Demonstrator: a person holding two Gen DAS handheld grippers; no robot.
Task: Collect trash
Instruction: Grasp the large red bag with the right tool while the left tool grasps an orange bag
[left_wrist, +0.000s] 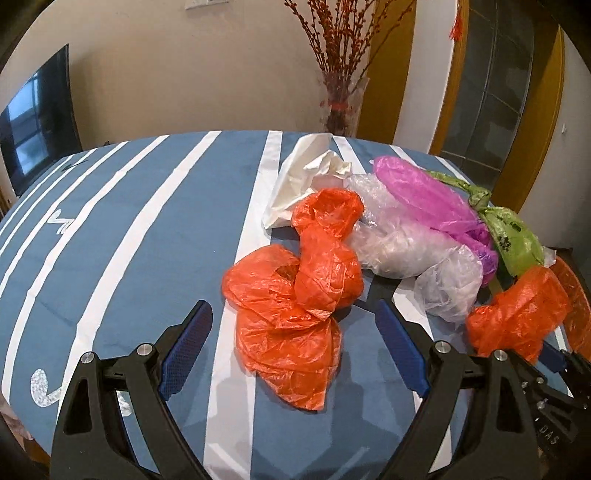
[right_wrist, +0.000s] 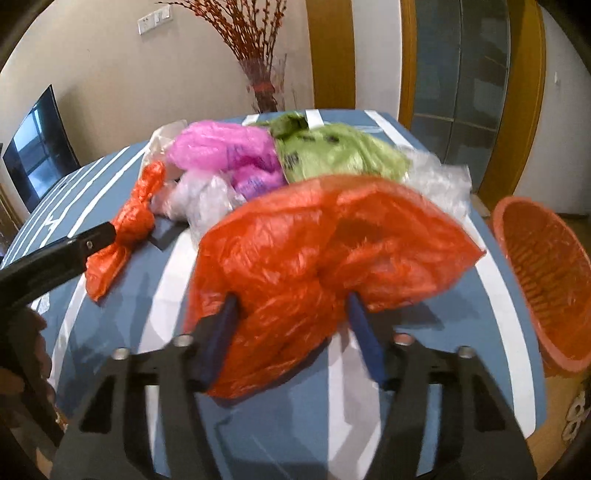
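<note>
Your right gripper (right_wrist: 291, 306) has its jaws closed in on a crumpled orange bag (right_wrist: 325, 258), pinching it at a bunched fold so the loose film balloons out in front; that grip suits thin plastic, which would slip from a flat pinch. It rides above the table (right_wrist: 424, 387) near the right edge, and the orange basket (right_wrist: 546, 280) just past that edge looks like where it belongs. Your left gripper (left_wrist: 293, 332) has its jaws spread wide and empty, straddling a second orange bag (left_wrist: 291, 295) lying flat near the table's near edge, placed for the next pickup. The rest of the trash, pink bag (left_wrist: 436, 199), green bag (left_wrist: 513, 236), clear bags (left_wrist: 406, 247) and white bag (left_wrist: 303, 177), sits heaped toward the far right corner.
</note>
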